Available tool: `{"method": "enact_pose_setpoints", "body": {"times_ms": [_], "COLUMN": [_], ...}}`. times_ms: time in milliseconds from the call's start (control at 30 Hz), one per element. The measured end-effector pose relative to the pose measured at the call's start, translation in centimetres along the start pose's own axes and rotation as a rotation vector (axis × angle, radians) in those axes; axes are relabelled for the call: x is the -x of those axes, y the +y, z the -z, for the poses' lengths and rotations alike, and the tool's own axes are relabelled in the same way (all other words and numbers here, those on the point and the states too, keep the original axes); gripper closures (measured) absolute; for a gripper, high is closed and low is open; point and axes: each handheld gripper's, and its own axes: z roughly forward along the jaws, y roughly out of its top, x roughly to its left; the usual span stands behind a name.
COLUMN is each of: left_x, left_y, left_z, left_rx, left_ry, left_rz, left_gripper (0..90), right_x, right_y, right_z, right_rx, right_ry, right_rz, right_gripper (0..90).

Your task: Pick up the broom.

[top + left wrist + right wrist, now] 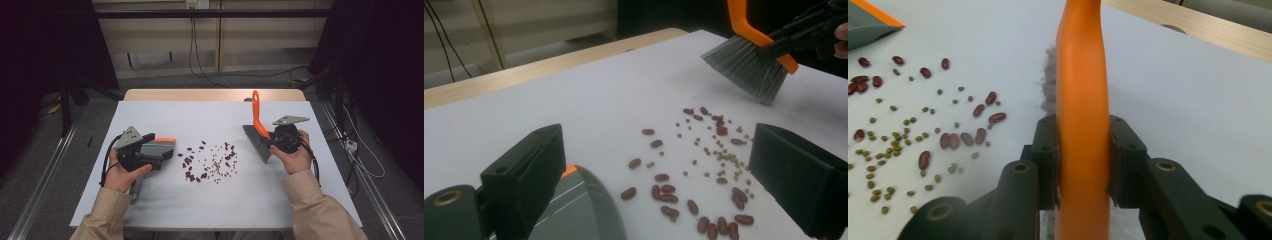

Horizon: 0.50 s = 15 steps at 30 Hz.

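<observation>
Right gripper view shows my right gripper clamped narrowly on the orange brush handle, beans scattered toward nine o'clock, its bristles hanging above the table.

Between the left gripper and the right gripper, scattered kidney beans and small green beans occupy the white table. The brush in the right gripper borders this patch; the dustpan at the left gripper borders the opposite side. Table surface beyond and nearer the person is free.
</observation>
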Motion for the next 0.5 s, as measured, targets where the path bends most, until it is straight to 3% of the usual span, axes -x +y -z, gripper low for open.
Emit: {"method": "enact_pose_setpoints", "body": {"times_ms": [500], "left_x": [-0.5], "left_y": [-1.1], "left_z": [0.5], "left_rx": [0.005], "left_ry": [0.015], "left_rz": [0.022], "left_gripper": [7.9], "right_x": [-1.4], "right_y": [-0.3], "right_z": [-3.2], "right_rx": [0.052], "right_ry": [0.009], "right_rz": [-0.012], "right_gripper": [69.4]}}
